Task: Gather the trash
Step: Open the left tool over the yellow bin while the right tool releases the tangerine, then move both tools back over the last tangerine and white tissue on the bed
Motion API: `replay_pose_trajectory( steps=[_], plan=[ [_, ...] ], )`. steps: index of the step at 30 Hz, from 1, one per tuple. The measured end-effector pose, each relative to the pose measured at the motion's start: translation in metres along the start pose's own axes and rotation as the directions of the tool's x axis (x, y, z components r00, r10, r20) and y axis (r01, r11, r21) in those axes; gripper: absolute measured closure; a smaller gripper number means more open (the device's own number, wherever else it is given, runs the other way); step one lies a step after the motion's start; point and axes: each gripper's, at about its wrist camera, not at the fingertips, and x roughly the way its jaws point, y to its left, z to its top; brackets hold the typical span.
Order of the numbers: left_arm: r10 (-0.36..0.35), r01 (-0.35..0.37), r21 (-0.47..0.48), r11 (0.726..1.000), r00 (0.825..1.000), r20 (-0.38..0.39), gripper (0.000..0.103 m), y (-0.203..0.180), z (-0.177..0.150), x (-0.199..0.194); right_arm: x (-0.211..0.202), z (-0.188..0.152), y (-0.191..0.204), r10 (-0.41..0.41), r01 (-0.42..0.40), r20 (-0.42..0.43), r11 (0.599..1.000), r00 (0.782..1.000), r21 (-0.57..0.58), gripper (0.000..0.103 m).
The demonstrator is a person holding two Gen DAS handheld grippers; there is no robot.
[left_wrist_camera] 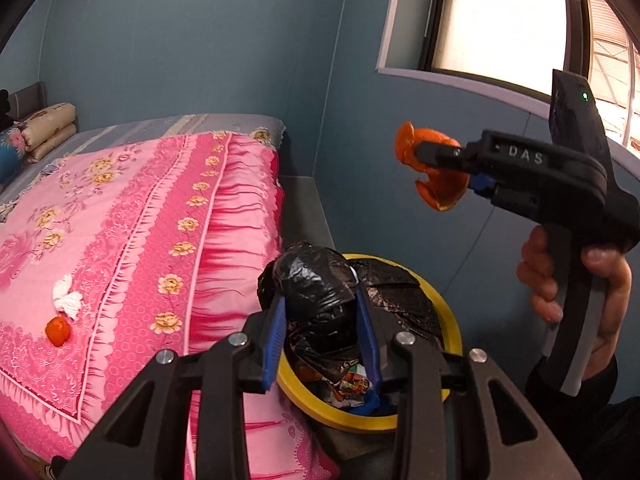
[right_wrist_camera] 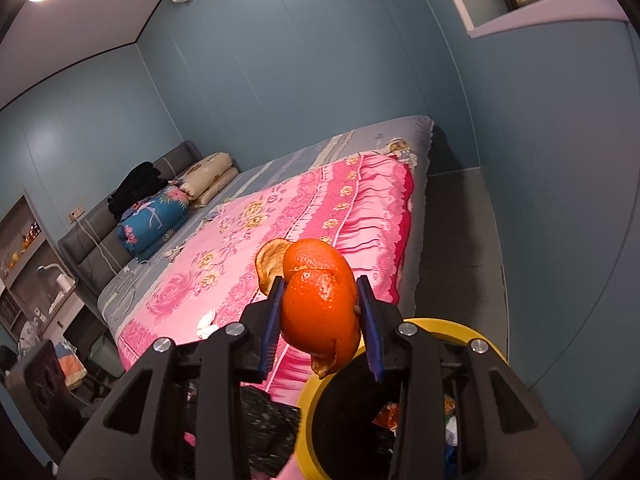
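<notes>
My left gripper (left_wrist_camera: 322, 300) is shut on the black trash bag liner (left_wrist_camera: 316, 284) at the rim of a yellow trash bin (left_wrist_camera: 450, 312) beside the bed. The bin holds colourful wrappers (left_wrist_camera: 352, 386). My right gripper (right_wrist_camera: 320, 308) is shut on an orange peel (right_wrist_camera: 320, 304) and holds it in the air above the bin (right_wrist_camera: 452, 326); in the left wrist view the peel (left_wrist_camera: 430, 168) hangs up and right of the bin. A crumpled white tissue (left_wrist_camera: 66, 298) and a small orange piece (left_wrist_camera: 58, 330) lie on the pink bedspread (left_wrist_camera: 120, 220).
The bed (right_wrist_camera: 280, 208) fills the left and middle, with folded quilts and pillows (right_wrist_camera: 180, 196) at its head. A blue wall and a window (left_wrist_camera: 500, 16) stand on the right. A grey floor strip (right_wrist_camera: 460, 240) runs between bed and wall. Shelves and clutter (right_wrist_camera: 36, 280) stand at far left.
</notes>
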Motion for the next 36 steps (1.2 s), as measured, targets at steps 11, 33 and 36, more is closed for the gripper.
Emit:
replay_pose_trajectory(
  steps=[11, 33, 36],
  plan=[
    [-0.080, 0.076, -0.030, 0.997, 0.988, -0.130, 0.072, -0.007, -0.019, 0.055, 0.015, -0.005, -0.016, -0.017, 0.019, -0.050, 1.000, 0.999, 0.021, 0.068],
    [-0.092, 0.077, -0.106, 0.991, 0.985, -0.147, 0.030, 0.016, -0.029, 0.056, 0.017, -0.010, -0.032, -0.161, 0.158, 0.022, 0.984, 0.987, 0.087, 0.044],
    [-0.072, 0.057, -0.114, 0.992, 0.989, -0.130, 0.026, 0.022, -0.028, 0.049, 0.014, -0.010, -0.031, -0.168, 0.164, 0.051, 0.984, 0.985, 0.070, 0.038]
  ],
)
